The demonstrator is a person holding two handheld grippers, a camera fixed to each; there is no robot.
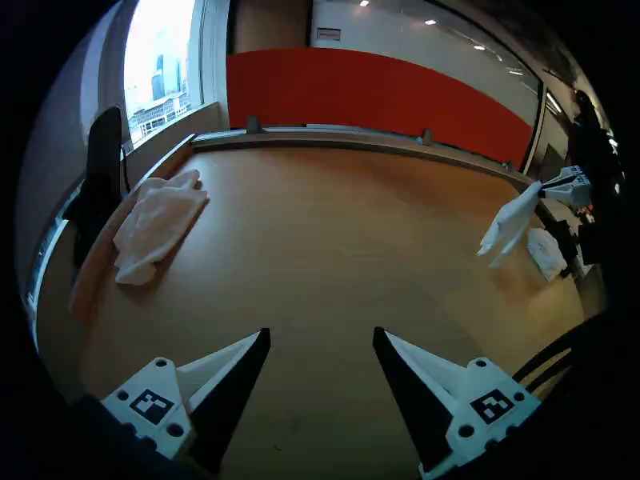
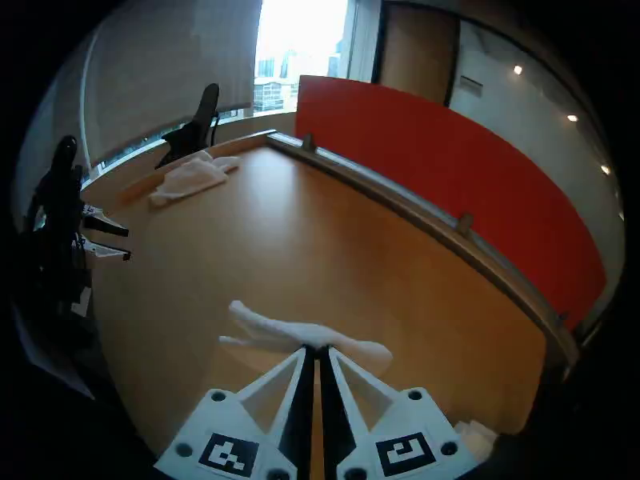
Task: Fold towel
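Fold-ready: a white towel [image 2: 300, 329] hangs bunched from the right gripper [image 2: 318, 350], whose two fingers are pressed together on a fold of the cloth, holding it up over the wooden table [image 2: 264, 240]. The left gripper [image 1: 320, 331] hovers well apart from it above bare tabletop, fingers spread wide and holding nothing. Seen from the left gripper view, the towel droops in a limp twist below the pinch. That suggests a light, soft cloth with no stiffness: it will probably sag and crumple wherever it is unsupported, and one grip alone is unlikely to spread it. A hem or free corner looks the best place for a second hold, so the cloth can be drawn flat before folding. A heap of white towels [image 1: 156, 224] lies at the table's far corner, near a black chair [image 1: 104, 160] and a red divider [image 1: 376, 92]
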